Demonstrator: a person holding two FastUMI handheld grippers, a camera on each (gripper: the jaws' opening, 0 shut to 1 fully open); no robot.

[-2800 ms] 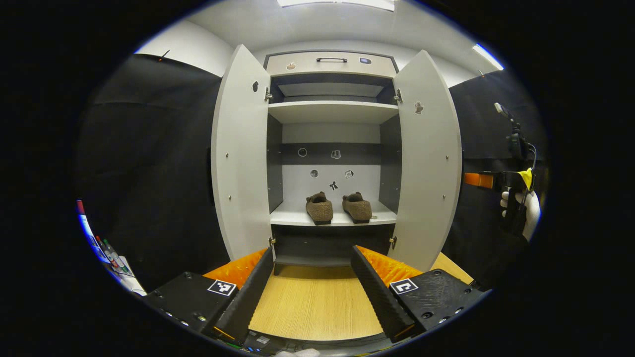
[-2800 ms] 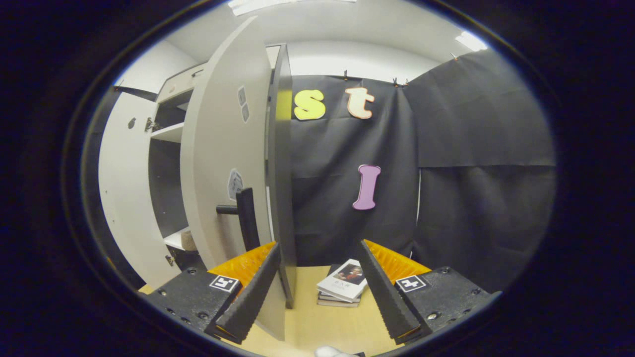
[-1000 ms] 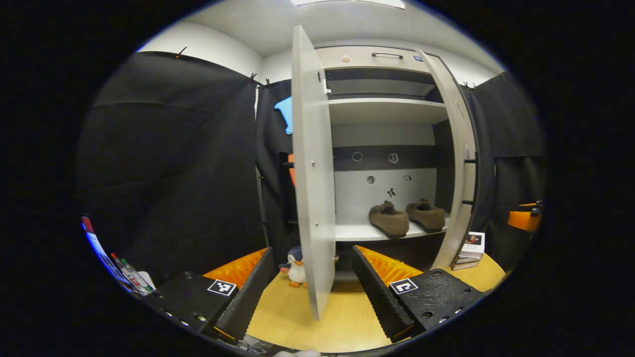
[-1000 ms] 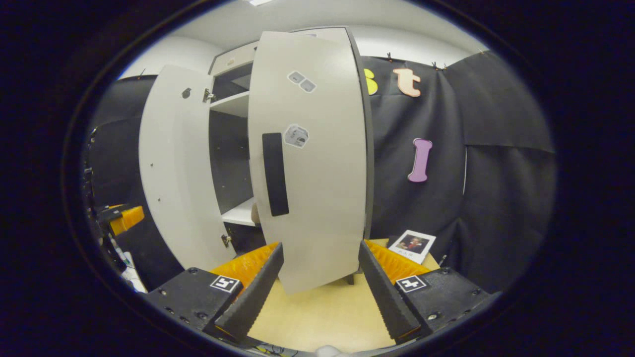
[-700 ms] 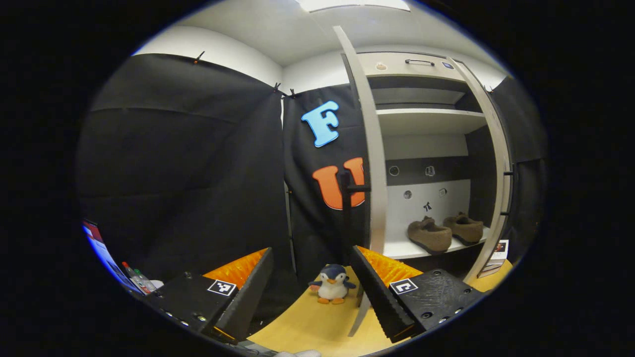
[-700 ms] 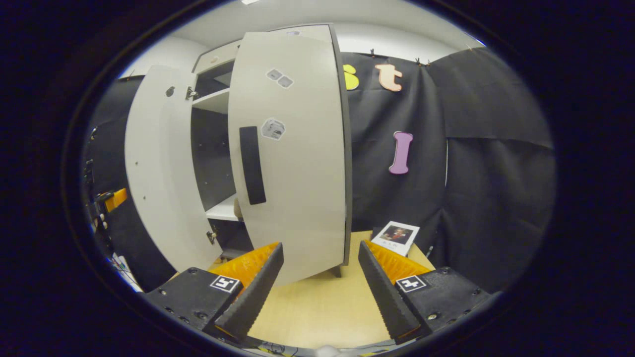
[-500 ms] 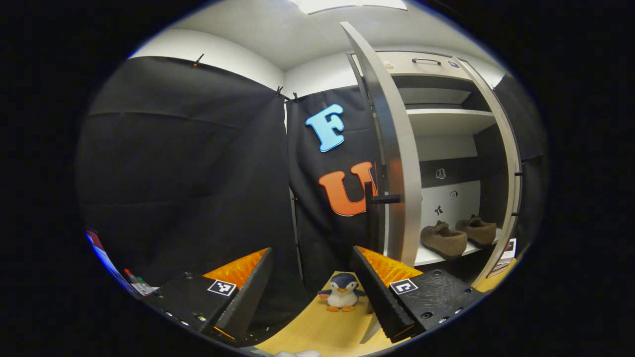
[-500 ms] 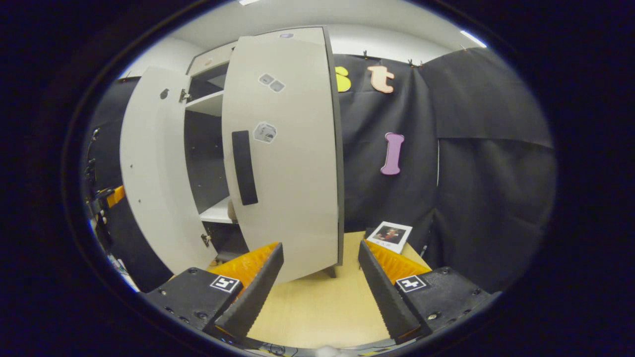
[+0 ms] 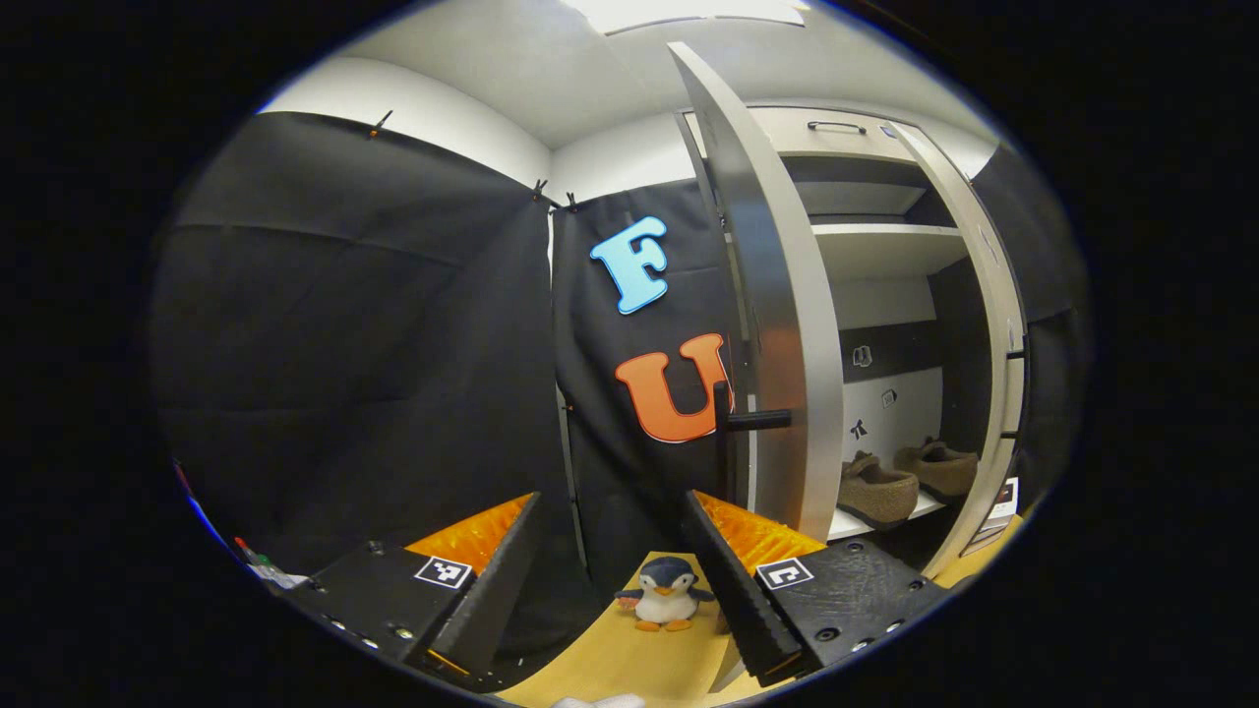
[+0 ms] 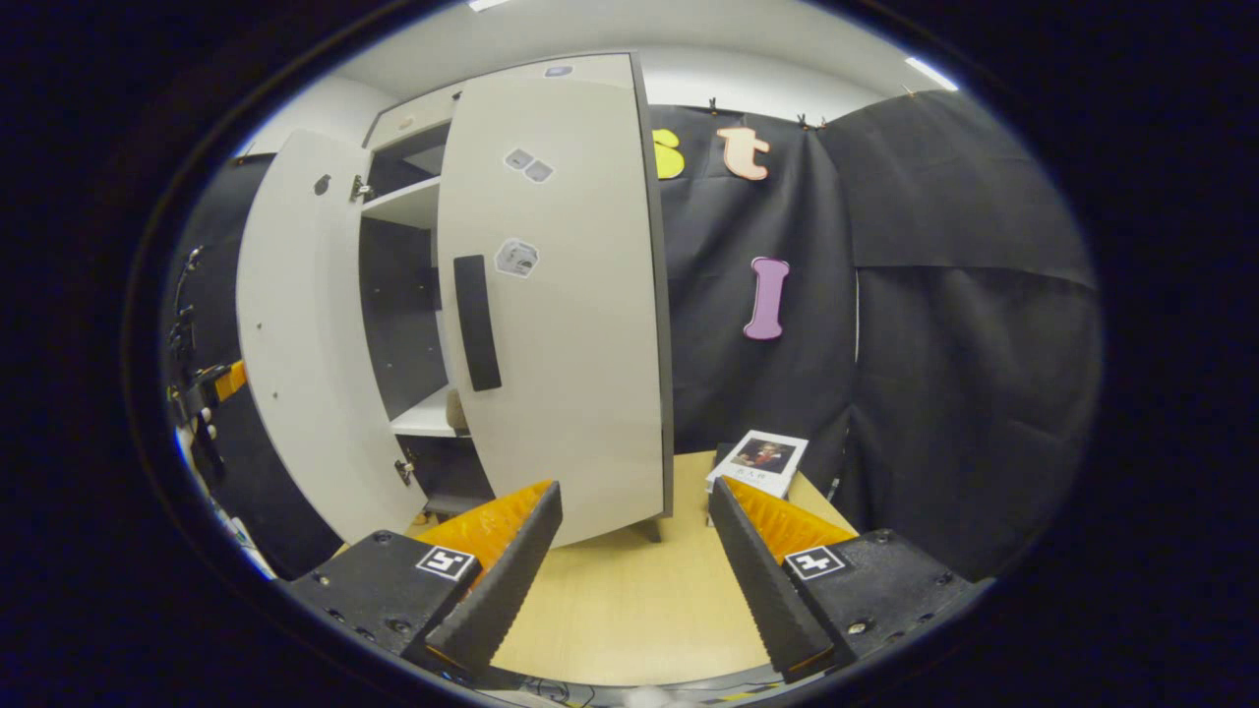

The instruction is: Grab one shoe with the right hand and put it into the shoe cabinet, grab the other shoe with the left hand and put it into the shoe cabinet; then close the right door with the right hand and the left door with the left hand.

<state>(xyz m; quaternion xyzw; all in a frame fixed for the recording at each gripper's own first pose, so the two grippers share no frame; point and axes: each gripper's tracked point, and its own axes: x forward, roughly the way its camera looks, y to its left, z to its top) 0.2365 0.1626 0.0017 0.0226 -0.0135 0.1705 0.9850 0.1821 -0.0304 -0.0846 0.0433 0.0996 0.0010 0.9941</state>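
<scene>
Moved: left gripper (image 9: pixel 600 580) has swung round to the outer side of the left door (image 9: pixel 777 334); right door (image 10: pixel 570 315) is now partly swung in.
Shoes: both shoes (image 9: pixel 875 490) sit side by side on the cabinet shelf (image 9: pixel 890 519).
Jaws: right gripper (image 10: pixel 629 570) wide, empty; left gripper likewise wide, empty.
Risk: left door handle (image 9: pixel 752 421) juts near the left gripper's finger; pushing off-line may snag it. The toy penguin (image 9: pixel 661 595) lies close to the door's sweep.

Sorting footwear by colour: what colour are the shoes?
Brown shoes, clearest in the left gripper view.
</scene>
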